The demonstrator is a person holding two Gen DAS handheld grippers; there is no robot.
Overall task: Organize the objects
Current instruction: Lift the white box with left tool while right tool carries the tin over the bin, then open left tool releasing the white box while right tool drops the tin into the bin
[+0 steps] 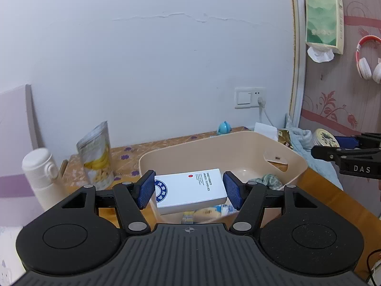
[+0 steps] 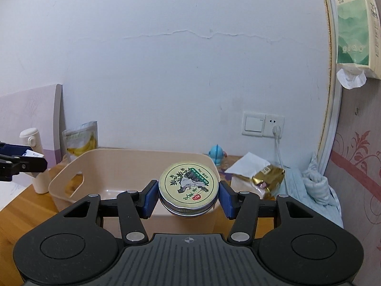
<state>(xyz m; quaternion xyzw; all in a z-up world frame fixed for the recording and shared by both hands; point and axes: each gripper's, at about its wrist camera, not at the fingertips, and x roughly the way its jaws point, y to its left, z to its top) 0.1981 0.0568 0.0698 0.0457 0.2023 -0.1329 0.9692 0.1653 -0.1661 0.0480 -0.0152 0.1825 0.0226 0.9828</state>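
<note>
My left gripper (image 1: 189, 190) is shut on a white box (image 1: 190, 190) with a blue round logo and holds it above the near edge of a beige plastic bin (image 1: 295, 164). My right gripper (image 2: 188, 194) is shut on a round metal tin (image 2: 188, 186) with a cream illustrated lid, held above the bin's (image 2: 62, 186) right near corner. The right gripper also shows at the right edge of the left wrist view (image 1: 333, 146), and the left gripper at the left edge of the right wrist view (image 2: 35, 158). In the bin lie a crumpled green cloth (image 1: 266, 180) and a blue-yellow packet (image 1: 209, 212).
On the wooden table stand a white bottle (image 1: 42, 176) and a banana snack pouch (image 1: 96, 157) left of the bin. Behind it are a blue toy (image 2: 216, 156), white paper (image 2: 247, 164), a gold packet (image 2: 268, 178) and a light blue cloth (image 2: 314, 188). A tissue pack (image 2: 354, 31) hangs on the right wall.
</note>
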